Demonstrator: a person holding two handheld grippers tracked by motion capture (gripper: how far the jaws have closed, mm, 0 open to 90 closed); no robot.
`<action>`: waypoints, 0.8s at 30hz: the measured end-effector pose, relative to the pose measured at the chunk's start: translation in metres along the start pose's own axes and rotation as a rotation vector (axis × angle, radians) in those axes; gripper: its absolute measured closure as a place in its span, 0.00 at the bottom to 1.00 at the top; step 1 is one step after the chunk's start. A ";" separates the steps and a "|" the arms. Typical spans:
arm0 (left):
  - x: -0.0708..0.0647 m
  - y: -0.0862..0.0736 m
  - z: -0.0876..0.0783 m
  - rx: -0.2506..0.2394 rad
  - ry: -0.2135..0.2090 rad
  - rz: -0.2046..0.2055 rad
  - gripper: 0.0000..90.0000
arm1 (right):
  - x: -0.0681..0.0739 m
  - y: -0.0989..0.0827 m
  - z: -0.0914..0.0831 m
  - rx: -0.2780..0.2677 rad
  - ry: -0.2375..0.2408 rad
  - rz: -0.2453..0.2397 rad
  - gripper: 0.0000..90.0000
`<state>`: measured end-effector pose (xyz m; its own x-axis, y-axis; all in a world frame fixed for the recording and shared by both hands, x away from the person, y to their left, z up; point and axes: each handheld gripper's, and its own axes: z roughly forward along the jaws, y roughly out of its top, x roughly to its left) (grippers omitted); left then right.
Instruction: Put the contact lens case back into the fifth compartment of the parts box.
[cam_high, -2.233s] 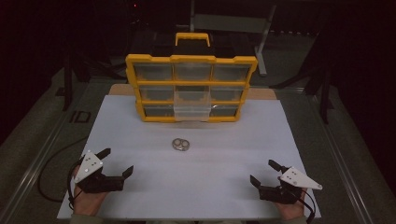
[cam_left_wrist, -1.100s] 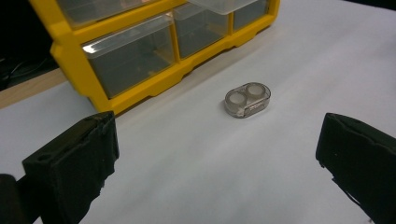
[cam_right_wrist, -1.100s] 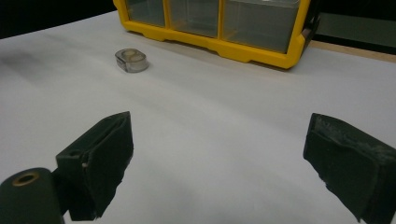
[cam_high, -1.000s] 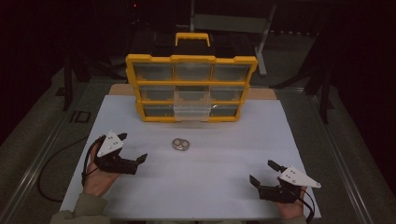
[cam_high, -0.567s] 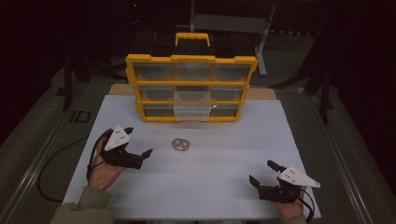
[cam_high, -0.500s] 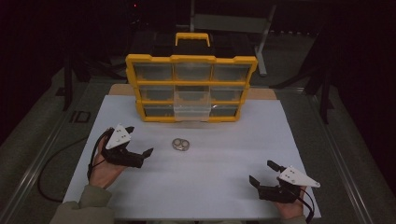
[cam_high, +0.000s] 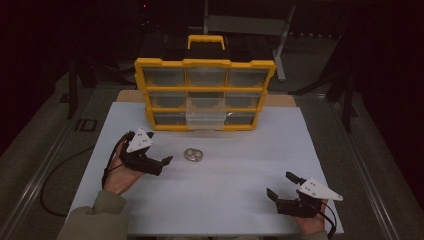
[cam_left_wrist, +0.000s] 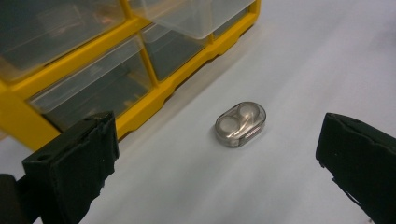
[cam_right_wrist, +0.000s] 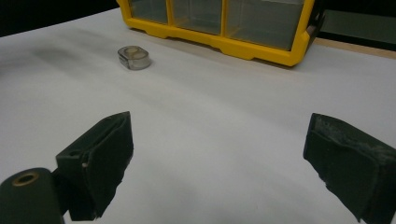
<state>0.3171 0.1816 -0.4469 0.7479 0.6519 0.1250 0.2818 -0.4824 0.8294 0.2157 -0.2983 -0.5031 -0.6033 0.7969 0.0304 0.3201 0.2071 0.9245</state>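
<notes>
Clear case (cam_high: 193, 155) lies alone before the yellow organizer (cam_high: 205, 95)
Left gripper (cam_high: 162, 161) beside it, jaws wide; right gripper (cam_high: 281, 186) apart, jaws wide

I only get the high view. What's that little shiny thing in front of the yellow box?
Observer: In the left gripper view it's a small clear case with two round white pieces inside.
Operator: Is the left gripper grabbing it?
Observer: No. The left gripper is open, one jaw on each side of that view, and the case lies farther ahead, untouched.
Operator: Is any drawer open on the yellow box?
Observer: Yes. On the yellow organizer, one clear drawer in the bottom row sticks out past the frame.
Operator: And my right gripper?
Observer: The right gripper is open too, over the bare white table.
</notes>
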 end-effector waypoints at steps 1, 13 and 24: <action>0.000 0.001 0.001 0.001 -0.006 0.005 0.00 | 0.000 0.000 0.000 -0.001 0.002 0.001 0.09; 0.000 0.015 0.019 0.029 -0.056 0.054 0.00 | 0.000 0.000 -0.001 -0.002 0.003 0.002 0.09; -0.001 0.022 0.033 0.068 -0.082 0.072 0.00 | 0.000 0.000 -0.001 -0.002 0.004 0.001 0.09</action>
<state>0.3424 0.1508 -0.4471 0.8136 0.5656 0.1351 0.2642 -0.5665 0.7805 0.2154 -0.2988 -0.5026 -0.6055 0.7952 0.0327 0.3195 0.2052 0.9251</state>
